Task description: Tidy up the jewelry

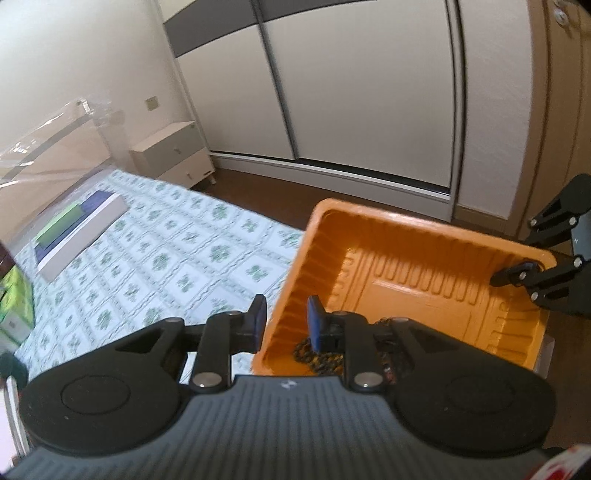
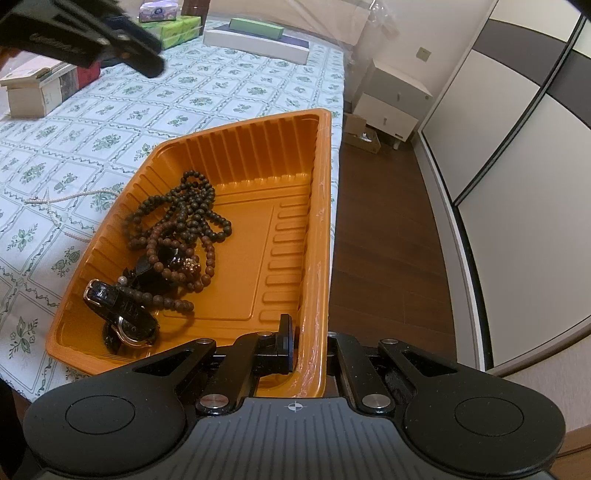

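Observation:
An orange plastic tray point(image 2: 258, 155) lies at the table's edge and holds dark and brown bead necklaces point(image 2: 184, 225) and a black watch point(image 2: 118, 314). My right gripper point(image 2: 308, 345) is shut on the tray's near right rim, one finger inside and one outside. In the left wrist view the tray point(image 1: 424, 258) is tilted, with beads point(image 1: 317, 354) just behind my fingers. My left gripper point(image 1: 286, 319) is open, straddling the tray's left wall. A thin pearl chain point(image 2: 70, 201) lies on the tablecloth left of the tray.
The table has a green-patterned white cloth point(image 2: 110, 110). Boxes point(image 2: 40, 88) and tissue packs point(image 2: 173, 29) stand at the back left; a flat white box point(image 2: 258, 40) lies farther back. The wooden floor point(image 2: 384, 236), a nightstand point(image 2: 391, 103) and wardrobe doors point(image 2: 517, 147) are on the right.

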`<move>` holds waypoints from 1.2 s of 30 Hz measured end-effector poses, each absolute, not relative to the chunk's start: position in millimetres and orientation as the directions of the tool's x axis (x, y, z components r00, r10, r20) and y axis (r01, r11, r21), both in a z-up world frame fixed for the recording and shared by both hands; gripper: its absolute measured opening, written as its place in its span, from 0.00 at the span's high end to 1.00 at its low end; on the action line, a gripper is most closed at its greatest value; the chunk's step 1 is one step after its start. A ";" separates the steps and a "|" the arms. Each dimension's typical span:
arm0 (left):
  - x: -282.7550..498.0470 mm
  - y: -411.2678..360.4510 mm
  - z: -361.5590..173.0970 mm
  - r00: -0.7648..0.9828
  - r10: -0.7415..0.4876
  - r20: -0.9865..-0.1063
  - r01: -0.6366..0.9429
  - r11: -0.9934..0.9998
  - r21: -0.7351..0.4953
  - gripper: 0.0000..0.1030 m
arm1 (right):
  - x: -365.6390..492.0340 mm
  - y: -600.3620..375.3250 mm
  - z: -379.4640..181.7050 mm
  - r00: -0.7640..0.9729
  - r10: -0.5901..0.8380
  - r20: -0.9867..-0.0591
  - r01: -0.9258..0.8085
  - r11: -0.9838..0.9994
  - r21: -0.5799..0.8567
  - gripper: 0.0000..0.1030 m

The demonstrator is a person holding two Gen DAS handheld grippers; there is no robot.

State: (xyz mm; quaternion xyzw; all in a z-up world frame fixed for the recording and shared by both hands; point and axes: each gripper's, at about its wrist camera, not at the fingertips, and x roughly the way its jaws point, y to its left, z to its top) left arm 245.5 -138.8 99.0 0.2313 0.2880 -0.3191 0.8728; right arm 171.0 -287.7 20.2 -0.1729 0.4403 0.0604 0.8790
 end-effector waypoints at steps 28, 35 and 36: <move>160.7 1.7 -10.9 0.654 -0.245 -0.716 0.392 0.919 0.044 0.75 | 169.2 -287.0 22.5 0.608 -0.047 -0.793 -0.258 0.932 -0.254 0.96; 151.3 -9.1 -26.3 0.641 -0.257 -0.723 0.437 0.897 0.069 0.75 | 169.0 -286.7 22.5 0.607 -0.047 -0.794 -0.259 0.932 -0.253 0.96; 151.3 -11.4 -27.7 0.643 -0.259 -0.721 0.448 0.891 0.079 0.74 | 169.0 -286.7 22.5 0.607 -0.047 -0.793 -0.259 0.932 -0.253 0.97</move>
